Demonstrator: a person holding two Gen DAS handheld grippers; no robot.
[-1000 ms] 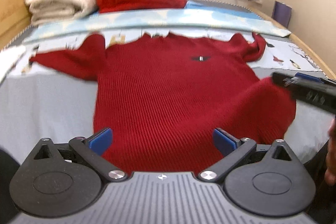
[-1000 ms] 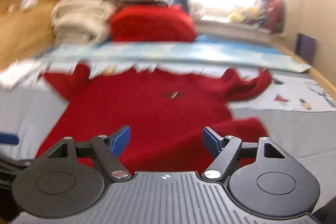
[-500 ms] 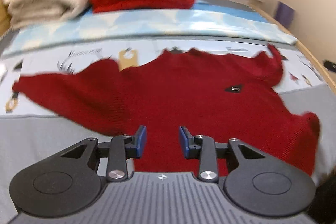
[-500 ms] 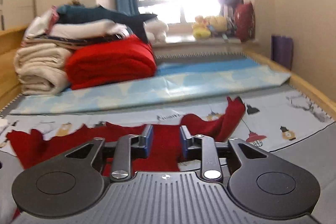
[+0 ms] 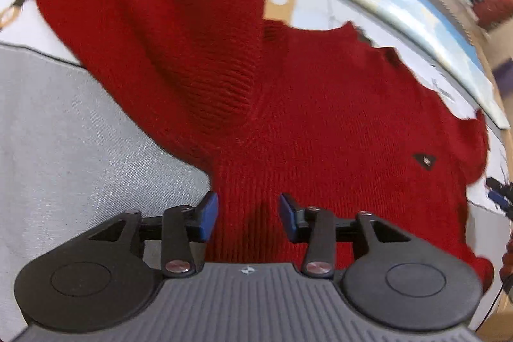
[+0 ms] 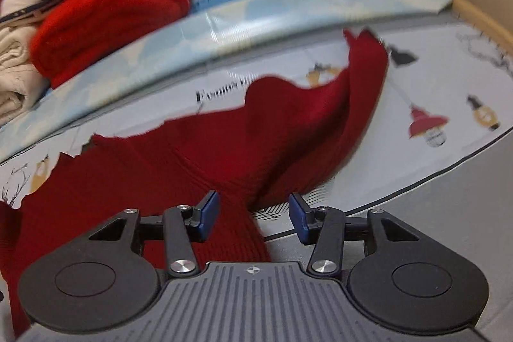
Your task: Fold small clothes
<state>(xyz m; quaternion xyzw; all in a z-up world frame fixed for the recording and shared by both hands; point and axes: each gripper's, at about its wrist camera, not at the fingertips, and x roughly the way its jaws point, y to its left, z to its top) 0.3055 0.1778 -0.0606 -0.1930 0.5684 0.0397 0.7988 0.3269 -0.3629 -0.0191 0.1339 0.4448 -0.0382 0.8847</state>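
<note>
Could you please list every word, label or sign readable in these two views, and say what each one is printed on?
"Famous…" in black: on the printed sheet, right wrist view; the rest is hidden behind the red sweater.
Black line of lettering on the same sheet, left wrist view: too blurred to read.
Small dark badge on the sweater's chest: too small to read.
Nothing else is legible.

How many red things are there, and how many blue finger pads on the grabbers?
Red things: 3 (sweater, folded red blanket, red bag)
Blue pads: 4 (two on the left gripper, two on the right gripper)
Total: 7
</note>
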